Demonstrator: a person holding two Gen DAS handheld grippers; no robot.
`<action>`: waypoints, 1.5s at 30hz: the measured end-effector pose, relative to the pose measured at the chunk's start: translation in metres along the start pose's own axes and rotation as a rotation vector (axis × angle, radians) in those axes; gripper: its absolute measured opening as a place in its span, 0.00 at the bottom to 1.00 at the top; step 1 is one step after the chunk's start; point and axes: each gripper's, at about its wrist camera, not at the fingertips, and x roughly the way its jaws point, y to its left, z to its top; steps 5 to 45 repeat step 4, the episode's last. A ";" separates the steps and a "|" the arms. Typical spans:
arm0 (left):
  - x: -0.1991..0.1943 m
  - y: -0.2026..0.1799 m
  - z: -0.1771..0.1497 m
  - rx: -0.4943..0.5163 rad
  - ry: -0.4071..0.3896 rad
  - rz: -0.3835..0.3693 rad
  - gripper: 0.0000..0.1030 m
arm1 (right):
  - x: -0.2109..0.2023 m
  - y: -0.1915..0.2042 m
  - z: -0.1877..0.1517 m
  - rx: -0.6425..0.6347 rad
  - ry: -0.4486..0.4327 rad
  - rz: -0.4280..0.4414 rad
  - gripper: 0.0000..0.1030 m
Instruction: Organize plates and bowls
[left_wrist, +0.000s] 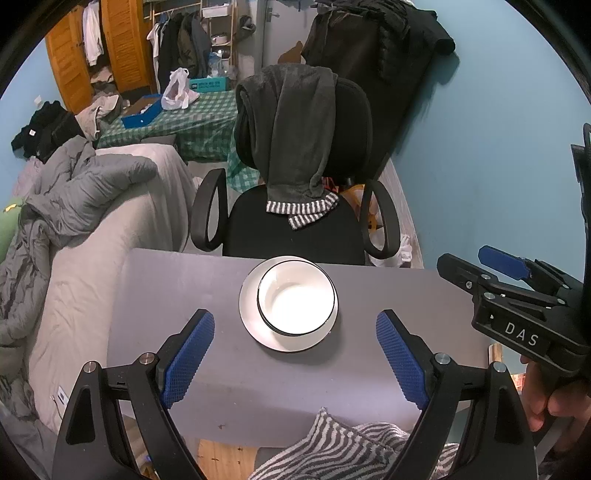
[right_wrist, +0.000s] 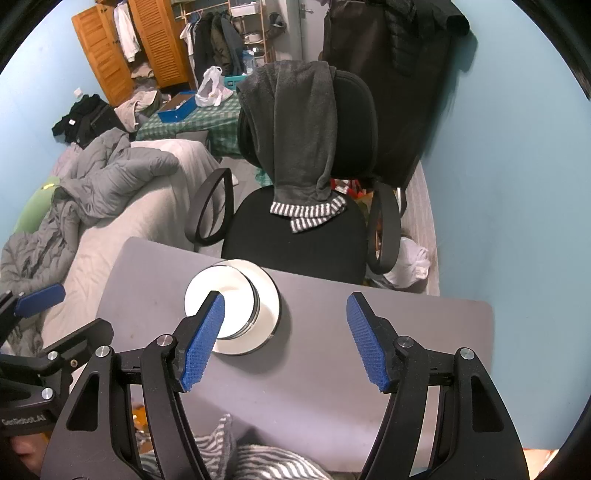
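Note:
A white bowl (left_wrist: 297, 295) with a dark rim sits on a white plate (left_wrist: 255, 325) near the far edge of the grey table (left_wrist: 177, 295). My left gripper (left_wrist: 295, 325) is open and empty, held above the table just in front of the stack. In the right wrist view the bowl (right_wrist: 232, 295) stands on the plate (right_wrist: 267, 299), partly behind my left fingertip. My right gripper (right_wrist: 286, 306) is open and empty, to the right of the stack. The right gripper also shows in the left wrist view (left_wrist: 476, 264) at the right edge.
A black office chair (left_wrist: 295, 229) draped with a grey garment stands right behind the table. A bed with a grey duvet (left_wrist: 81, 192) lies to the left. A striped cloth (left_wrist: 332, 450) lies at the near edge. The blue wall (left_wrist: 498, 147) is at right.

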 end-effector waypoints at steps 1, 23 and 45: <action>0.000 0.000 0.000 0.000 -0.001 -0.001 0.88 | 0.000 0.001 0.000 0.000 0.000 0.001 0.66; 0.001 0.000 0.000 0.002 -0.001 0.003 0.88 | 0.000 0.002 0.000 0.001 0.001 0.002 0.66; 0.001 0.000 0.000 0.002 -0.001 0.003 0.88 | 0.000 0.002 0.000 0.001 0.001 0.002 0.66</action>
